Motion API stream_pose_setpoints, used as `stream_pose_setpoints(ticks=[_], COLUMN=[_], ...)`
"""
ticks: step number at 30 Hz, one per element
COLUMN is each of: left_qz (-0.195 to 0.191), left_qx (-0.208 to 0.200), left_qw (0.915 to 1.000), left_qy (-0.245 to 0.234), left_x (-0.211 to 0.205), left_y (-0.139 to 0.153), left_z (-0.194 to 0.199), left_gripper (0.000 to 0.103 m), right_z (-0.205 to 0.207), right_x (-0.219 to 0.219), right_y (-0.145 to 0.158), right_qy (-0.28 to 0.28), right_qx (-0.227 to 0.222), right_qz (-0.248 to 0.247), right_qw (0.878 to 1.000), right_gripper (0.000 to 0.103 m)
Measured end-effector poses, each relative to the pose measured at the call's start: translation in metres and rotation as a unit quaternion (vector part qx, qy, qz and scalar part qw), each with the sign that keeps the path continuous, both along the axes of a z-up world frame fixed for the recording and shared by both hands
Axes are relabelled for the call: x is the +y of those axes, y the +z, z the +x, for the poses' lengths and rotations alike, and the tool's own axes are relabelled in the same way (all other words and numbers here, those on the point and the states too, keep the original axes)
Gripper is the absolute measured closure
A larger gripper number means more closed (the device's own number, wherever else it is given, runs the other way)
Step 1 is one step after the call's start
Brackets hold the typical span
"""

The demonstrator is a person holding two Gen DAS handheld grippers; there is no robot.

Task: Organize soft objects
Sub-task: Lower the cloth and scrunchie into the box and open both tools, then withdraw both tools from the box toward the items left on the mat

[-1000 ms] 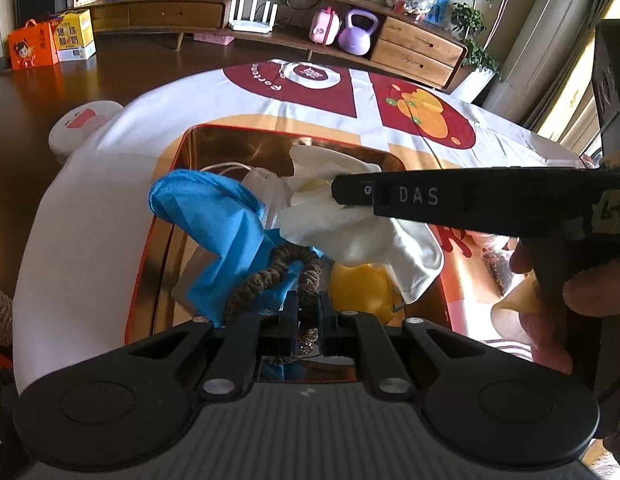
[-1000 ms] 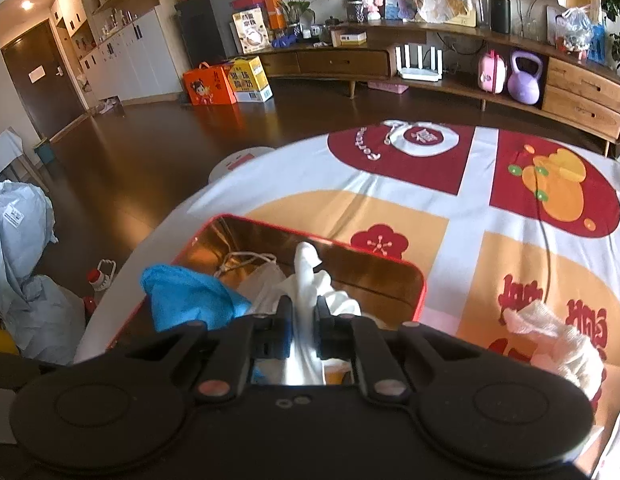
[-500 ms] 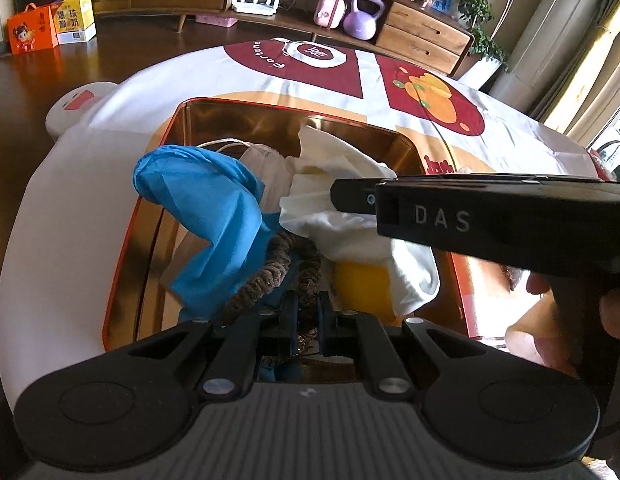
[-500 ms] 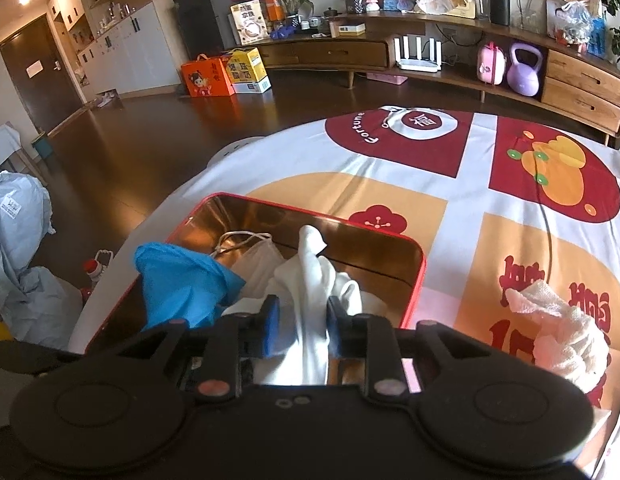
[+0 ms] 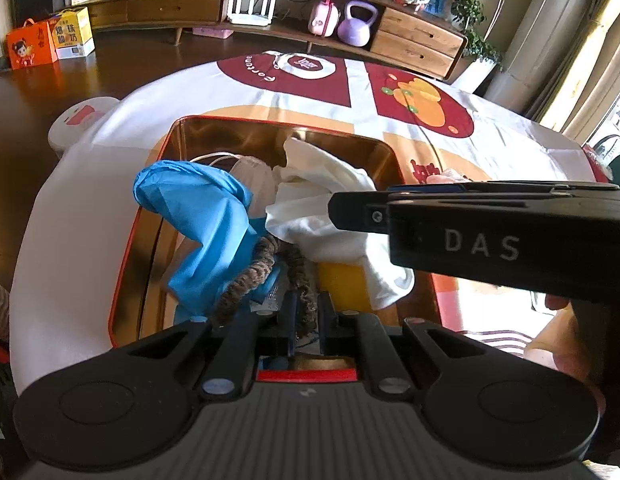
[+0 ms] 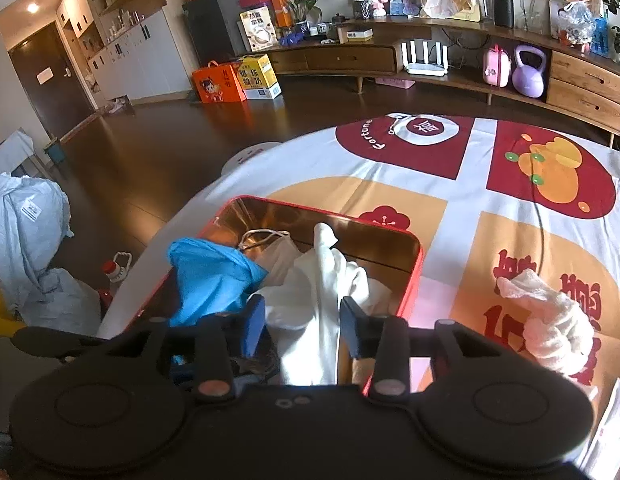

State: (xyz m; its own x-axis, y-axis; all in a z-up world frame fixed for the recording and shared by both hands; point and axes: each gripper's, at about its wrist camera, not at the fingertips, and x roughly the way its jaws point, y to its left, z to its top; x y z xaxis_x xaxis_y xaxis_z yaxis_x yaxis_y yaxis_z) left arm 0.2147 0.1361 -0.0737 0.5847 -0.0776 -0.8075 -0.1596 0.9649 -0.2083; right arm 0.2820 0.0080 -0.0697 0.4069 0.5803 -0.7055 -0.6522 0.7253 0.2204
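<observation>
White cloth [image 6: 310,312] lies in the tin [image 6: 409,280], right gripper [image 6: 304,320] jaws just opened off it, left gripper [image 5: 306,316] shut on rope [image 5: 250,280]; another glove [image 6: 549,324] remains outside.

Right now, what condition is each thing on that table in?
Red tin: lid off, stuffed with soft things.
White cloth: draped in the tin, between the right fingers, not pinched.
Blue glove: crumpled, hanging over the tin's edge.
Brown rope: pinched by the left fingers.
White mesh glove: loose on the tablecloth, outside the tin.
Right gripper: just opened.
Left gripper: shut.
</observation>
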Motion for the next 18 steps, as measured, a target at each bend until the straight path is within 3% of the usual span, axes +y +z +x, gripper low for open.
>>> stream_pose_setpoints(ticks=[12,18], left_qz=[0.001,0.004], left_qx=[-0.033,-0.047], left_qw=[0.9995,0.9989], left_qy=[-0.001,0.002], left_x=[-0.008,-0.013], left_y=[0.023,0.034], left_z=[-0.021,-0.032], left_gripper=[0.077,0.076], right_z=[-0.024,-0.035], right_x=[-0.029,-0.047], right_y=[0.028,0.038], right_qy=[0.005,0.006], right_qx=[-0.016,-0.024], right_qz=[0.027,0.043], right_qw=[0.999,0.999], right_gripper=[0.049,0.044])
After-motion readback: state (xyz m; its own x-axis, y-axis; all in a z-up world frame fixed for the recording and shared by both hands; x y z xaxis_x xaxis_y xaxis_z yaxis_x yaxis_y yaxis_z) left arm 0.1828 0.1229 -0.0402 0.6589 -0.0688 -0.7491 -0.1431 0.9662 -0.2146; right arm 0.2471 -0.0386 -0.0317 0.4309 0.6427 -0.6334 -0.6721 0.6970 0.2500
